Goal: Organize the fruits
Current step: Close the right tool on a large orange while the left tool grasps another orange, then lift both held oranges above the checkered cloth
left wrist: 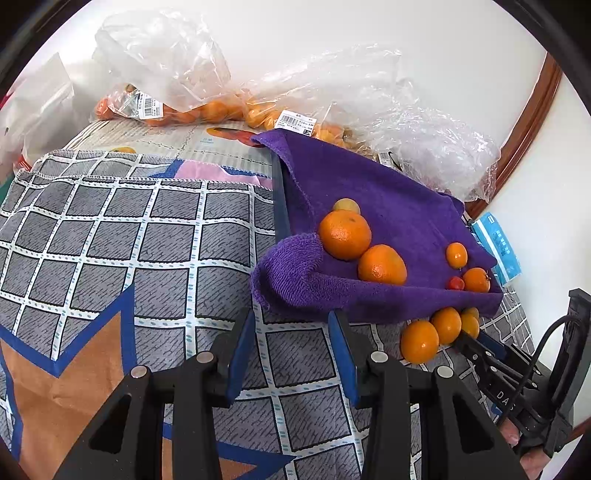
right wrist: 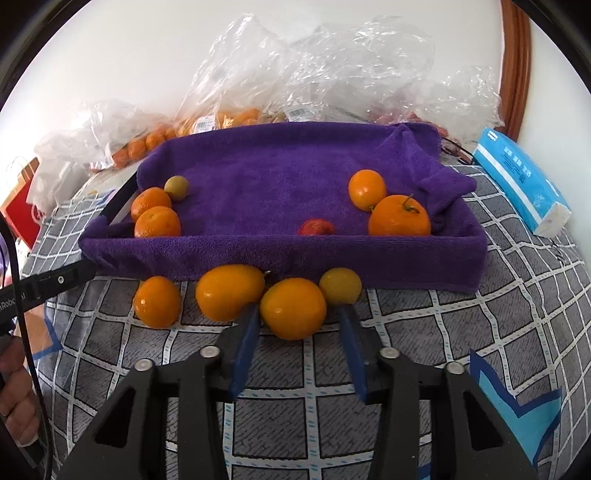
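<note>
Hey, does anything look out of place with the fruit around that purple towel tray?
Yes. Four fruits lie on the checked cloth against the front wall of the purple towel-lined tray, outside it, while the others sit inside.

A home, most likely a bedroom: the surface is covered by a soft grey checked quilt point(right wrist: 461, 332) with blue and brown star patches, set against a plain white wall point(left wrist: 332, 29). At the far side lie supermarket produce bags point(left wrist: 155, 55) with barcode price labels point(left wrist: 295, 123); on the right, a tissue pack point(right wrist: 517, 181) and wooden trim point(left wrist: 532, 122).
</note>
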